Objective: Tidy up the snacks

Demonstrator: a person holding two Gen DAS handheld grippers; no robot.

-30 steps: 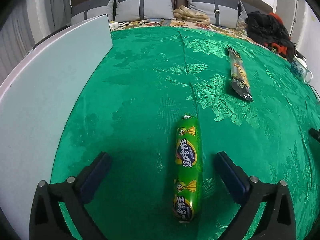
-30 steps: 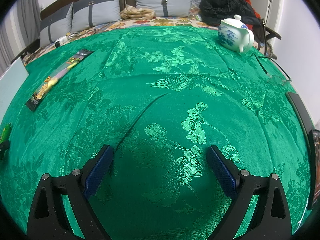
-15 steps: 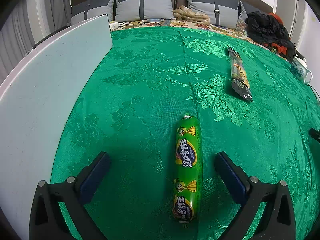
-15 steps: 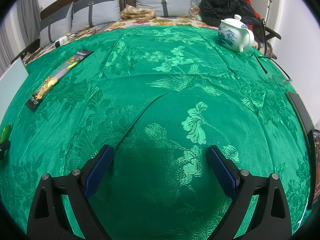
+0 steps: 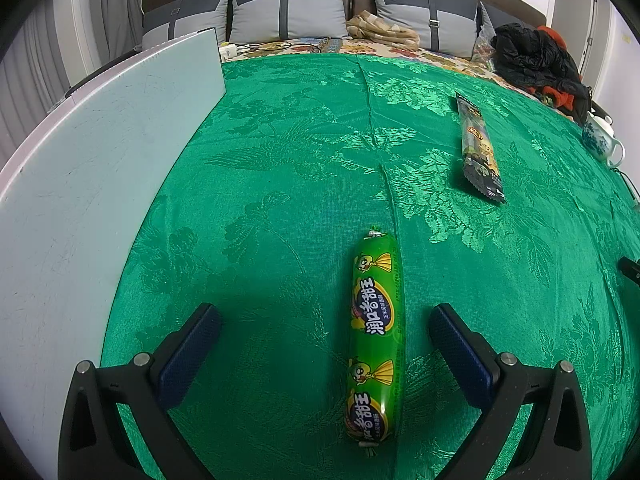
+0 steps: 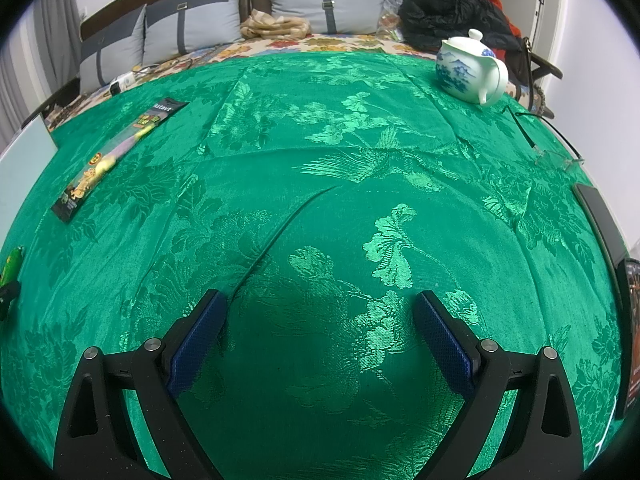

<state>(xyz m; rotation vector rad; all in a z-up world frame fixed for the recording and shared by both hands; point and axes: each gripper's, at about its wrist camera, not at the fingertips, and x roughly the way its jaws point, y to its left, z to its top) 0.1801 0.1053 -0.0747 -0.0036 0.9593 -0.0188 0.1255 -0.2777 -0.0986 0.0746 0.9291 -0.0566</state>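
A green wrapped sausage snack [image 5: 376,336] lies lengthwise on the green cloth, between the fingers of my open left gripper [image 5: 324,324], nearer the right finger and not touched. A long dark snack packet [image 5: 478,148] lies farther off to the right; it also shows in the right wrist view [image 6: 116,156] at the left. The sausage's tip [image 6: 11,261] shows at the left edge of the right wrist view. My right gripper [image 6: 320,312] is open and empty over bare cloth.
A pale flat board [image 5: 92,184] lies along the table's left side. A white and blue teapot [image 6: 472,68] stands at the far right. Glasses [image 6: 552,148] and dark flat devices [image 6: 600,216] lie at the right edge. Cushions and clothes lie beyond.
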